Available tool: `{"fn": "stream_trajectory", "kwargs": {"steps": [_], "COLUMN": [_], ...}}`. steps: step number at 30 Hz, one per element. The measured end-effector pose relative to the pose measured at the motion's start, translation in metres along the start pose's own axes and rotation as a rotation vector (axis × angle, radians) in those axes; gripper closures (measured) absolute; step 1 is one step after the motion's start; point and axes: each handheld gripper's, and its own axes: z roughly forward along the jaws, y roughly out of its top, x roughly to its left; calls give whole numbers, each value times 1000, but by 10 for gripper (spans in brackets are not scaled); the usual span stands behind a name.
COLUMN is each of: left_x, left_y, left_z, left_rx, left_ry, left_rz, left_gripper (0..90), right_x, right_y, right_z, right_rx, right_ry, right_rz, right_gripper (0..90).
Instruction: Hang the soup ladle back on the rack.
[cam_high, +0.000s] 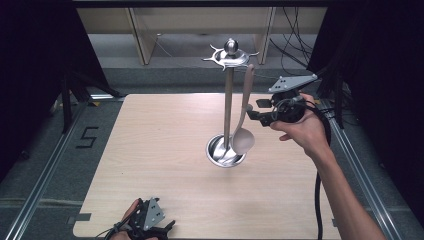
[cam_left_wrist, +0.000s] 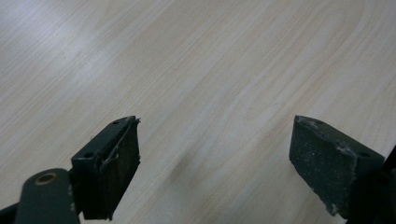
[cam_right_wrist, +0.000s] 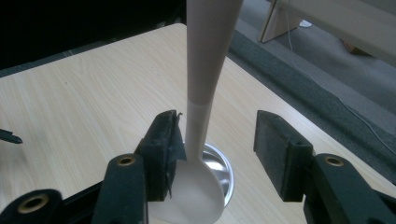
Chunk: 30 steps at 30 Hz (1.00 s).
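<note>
At one o'clock on the bench (cam_high: 165, 200), a light, stiff ladle (cam_high: 243, 131) hung on the stand (cam_high: 229, 100) is flanked at its slim neck by the released right claw (cam_high: 256, 111).

A utensil stand (cam_high: 228, 100) rises upright from the desk (cam_high: 160, 150), right of the middle and nearer the far edge than the near one. A ladle (cam_high: 244, 120) hangs from the stand's top ring on its right side, its bowl low over the stand's round base. The right claw (cam_high: 260, 111) sits just right of the ladle's handle, above the desk towards the right edge; the handle passes between its jaws, beside one pad. The left claw (cam_high: 155, 231) rests at the near edge, left of middle, well apart from the stand.
</note>
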Motion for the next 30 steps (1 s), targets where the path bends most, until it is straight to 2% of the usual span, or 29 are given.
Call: {"fn": "stream_trajectory", "kwargs": {"steps": [3,7,10,14,21,25,27,30], "left_x": [0,0,0,0,0,0,-1,-1], "left_y": [0,0,0,0,0,0,0,0], "left_z": [0,1,0,1,0,0,0,0], "left_rx": [-1,-5,-5,-1,-3,-4,-2,-5], "left_ry": [2,10,9,16,14,12,12,16], "left_rz": [-2,-3,-4,0,-1,-4,-3,-4], "left_gripper": [156,157,156,157,157,157,157,157], "right_x": [1,2,1,1,-2,3,4,5], "right_y": [-6,-13,-16,-24,-40,-47,-54,-62], "right_z": [-2,-6,-6,-10,-13,-13,-13,-15], "right_rx": [6,13,0,3,-12,-9,-23,-39], "right_ry": [-26,-30,-52,-35,-46,-31,-22,-27], "right_rz": [-3,-2,-14,5,24,47,31,52], "right_gripper": [450,442,434,423,401,392,389,386]}}
